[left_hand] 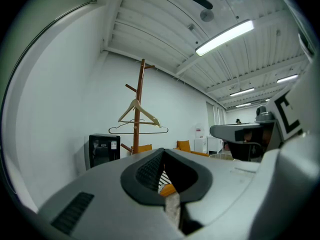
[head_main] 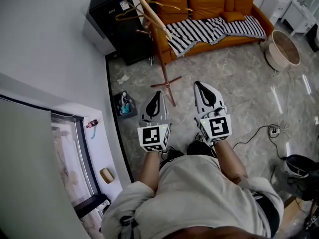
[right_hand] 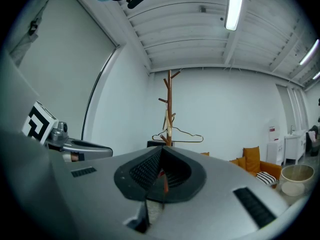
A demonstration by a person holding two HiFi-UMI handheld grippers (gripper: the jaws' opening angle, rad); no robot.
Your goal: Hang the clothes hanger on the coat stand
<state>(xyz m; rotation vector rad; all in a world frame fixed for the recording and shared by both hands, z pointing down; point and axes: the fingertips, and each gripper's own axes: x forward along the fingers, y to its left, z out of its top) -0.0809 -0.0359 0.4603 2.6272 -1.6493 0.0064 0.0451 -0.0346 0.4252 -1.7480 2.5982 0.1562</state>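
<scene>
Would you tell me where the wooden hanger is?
Head view, top left: the wooden hanger hangs on the coat stand, between black cabinet and orange sofa.

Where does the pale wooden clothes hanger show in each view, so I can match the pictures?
Head view: the pale wooden clothes hanger is at the top, left of centre, on the brown wooden coat stand.
Left gripper view: left of centre, seen broadside, above a thin wire hanger.
Right gripper view: near centre, seen edge-on against the pole.
Shared landmark: the coat stand's upright pole.
</scene>
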